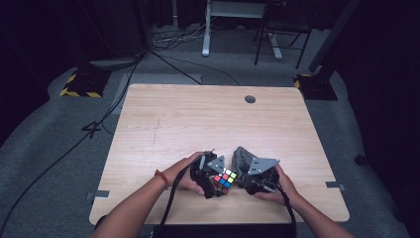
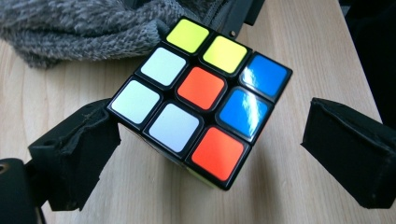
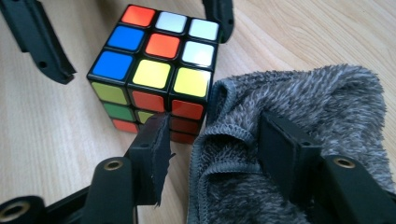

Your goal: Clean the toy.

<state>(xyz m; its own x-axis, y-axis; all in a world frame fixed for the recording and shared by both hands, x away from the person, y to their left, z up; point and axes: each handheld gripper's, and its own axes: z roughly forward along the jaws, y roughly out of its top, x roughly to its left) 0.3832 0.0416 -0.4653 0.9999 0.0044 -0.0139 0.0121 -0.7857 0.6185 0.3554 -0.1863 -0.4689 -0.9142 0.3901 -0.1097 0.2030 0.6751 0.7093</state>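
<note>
Cube (image 1: 225, 180) on near worktop (image 1: 198, 124), between wide jaws of left hand-held gripper (image 1: 214, 184), ungripped. Right hand-held gripper (image 1: 241, 174) clamping grey cloth (image 1: 242, 157). Risk: wiping shoves loose cube off near edge.

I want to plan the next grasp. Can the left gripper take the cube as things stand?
Probably yes. The cube sits between the open jaws of the left gripper. One jaw touches its corner; the other stands apart. The grey cloth lies behind the cube, not between.
</note>
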